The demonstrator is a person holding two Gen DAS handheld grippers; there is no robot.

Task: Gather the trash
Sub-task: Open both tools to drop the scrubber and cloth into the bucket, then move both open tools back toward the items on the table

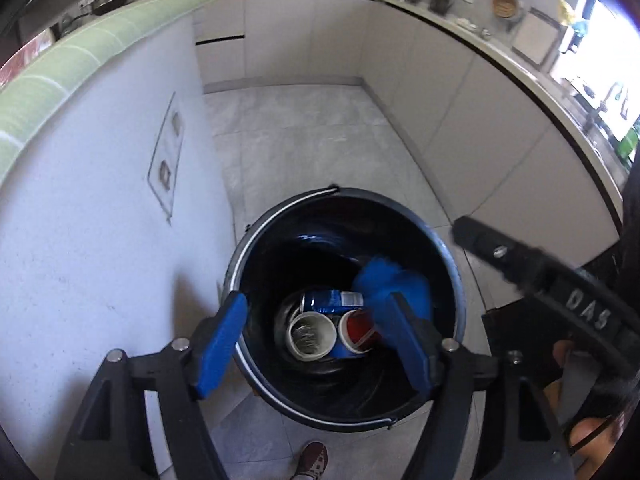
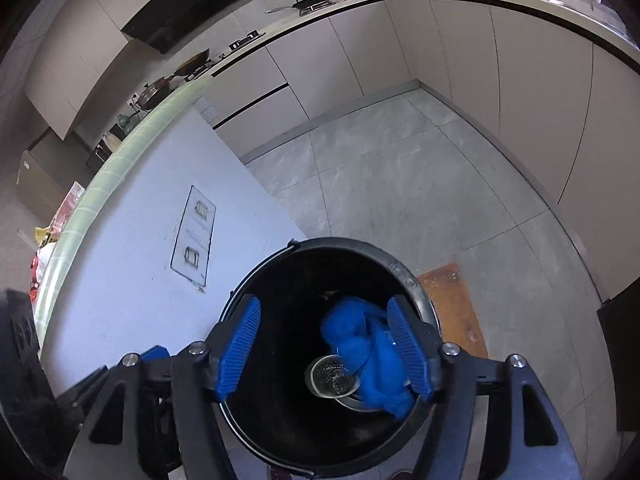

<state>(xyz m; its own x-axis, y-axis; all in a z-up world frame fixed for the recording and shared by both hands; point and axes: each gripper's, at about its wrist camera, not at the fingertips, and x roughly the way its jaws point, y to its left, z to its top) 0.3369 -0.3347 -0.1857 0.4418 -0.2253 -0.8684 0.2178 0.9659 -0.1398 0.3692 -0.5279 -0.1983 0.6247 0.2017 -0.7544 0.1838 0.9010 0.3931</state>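
1. Both tools hang over the black bucket (image 1: pixel 452 264): the left tool (image 1: pixel 316 340) and the right tool (image 2: pixel 326 350) each stand with jaws apart, pads pressing on nothing.
2. Inside the bucket lies the trash: one blue can (image 1: pixel 330 300), one white cup (image 1: pixel 312 336), one red-lined cup (image 1: pixel 358 330), and a blurred blue cloth (image 2: pixel 360 344) near the right wall.
3. The bucket stands on the grey tile floor (image 1: pixel 320 140), just beside the white island panel (image 1: pixel 100 240).
4. Beyond, the floor lies open up to the cabinets (image 2: pixel 520 80) under the curved worktop (image 1: pixel 460 28).
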